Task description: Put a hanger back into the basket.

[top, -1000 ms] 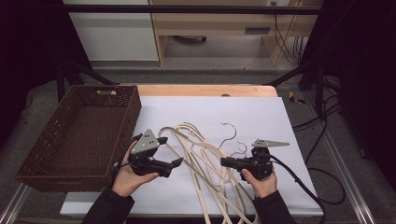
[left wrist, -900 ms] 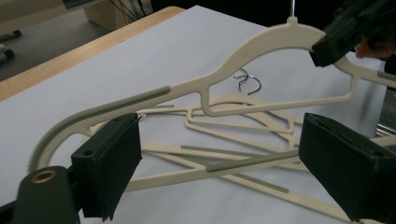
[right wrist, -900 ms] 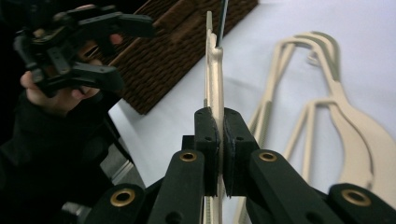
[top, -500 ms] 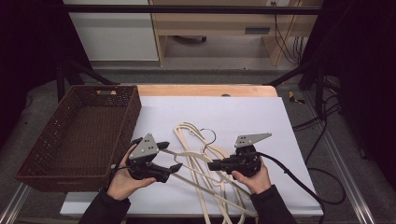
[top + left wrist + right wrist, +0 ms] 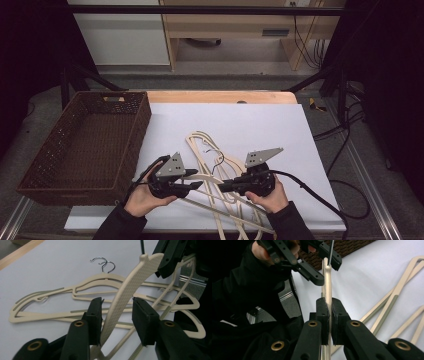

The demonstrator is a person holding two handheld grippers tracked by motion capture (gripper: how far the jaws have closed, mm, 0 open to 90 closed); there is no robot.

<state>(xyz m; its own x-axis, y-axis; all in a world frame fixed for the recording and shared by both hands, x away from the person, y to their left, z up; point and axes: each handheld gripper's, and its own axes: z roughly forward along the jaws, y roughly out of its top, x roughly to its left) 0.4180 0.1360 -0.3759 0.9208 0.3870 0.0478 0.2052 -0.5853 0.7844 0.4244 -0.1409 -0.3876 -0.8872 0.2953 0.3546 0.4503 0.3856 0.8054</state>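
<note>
**Hanger lot, one item lifted, basket unfilled**

White-covered table (image 5: 260, 120), dark room beyond. Wicker basket (image 5: 85, 145) at its left edge, no hangers in it. Beige hangers (image 5: 210, 150) heaped mid-table, metal hooks tangled. One raised hanger (image 5: 130, 290) lifted off the heap: right gripper (image 5: 329, 315) clamped tight on its arm; left gripper (image 5: 117, 315) half-closed around the shoulder, jaws just been closing, one pad touching, the other apart. Judged status: separation underway; transfer to basket outstanding, remaining hangers untouched.
</note>
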